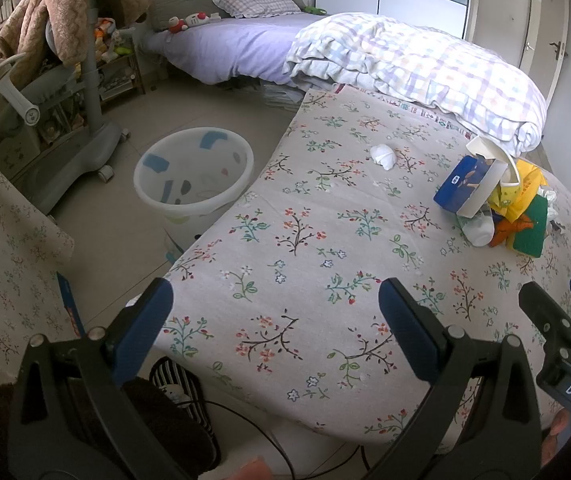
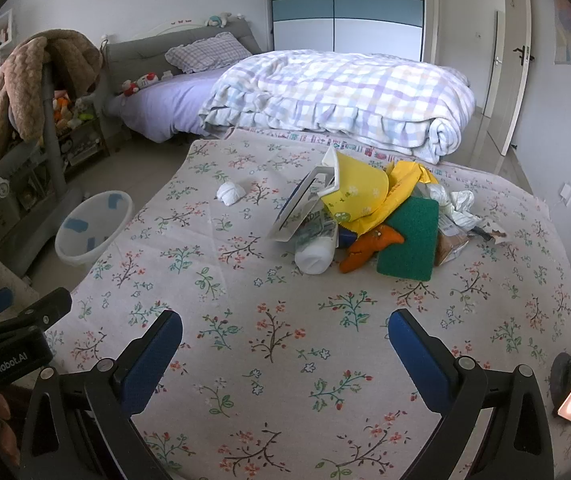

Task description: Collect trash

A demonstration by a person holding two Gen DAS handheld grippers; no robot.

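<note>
On the floor at nine o'clock, the white bin (image 1: 193, 170) holds scraps; both tongs (image 1: 275, 312) (image 2: 285, 340) gape apart over the worktop (image 2: 285, 300).

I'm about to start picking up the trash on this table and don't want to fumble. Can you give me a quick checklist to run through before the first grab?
1. Left gripper open and empty: ok, jaws stand wide apart over the floral tablecloth.
2. Right gripper open and empty: ok.
3. Trash bin within view and open-topped: ok, it stands on the floor at the table's left edge.
4. Crumpled white paper ball free to grasp: ok, it lies alone, apart from the pile.
5. Pile stable: not ok, the blue and white box leans on the white bottle and the green sponge.
6. Bin has room: cannot tell.
</note>
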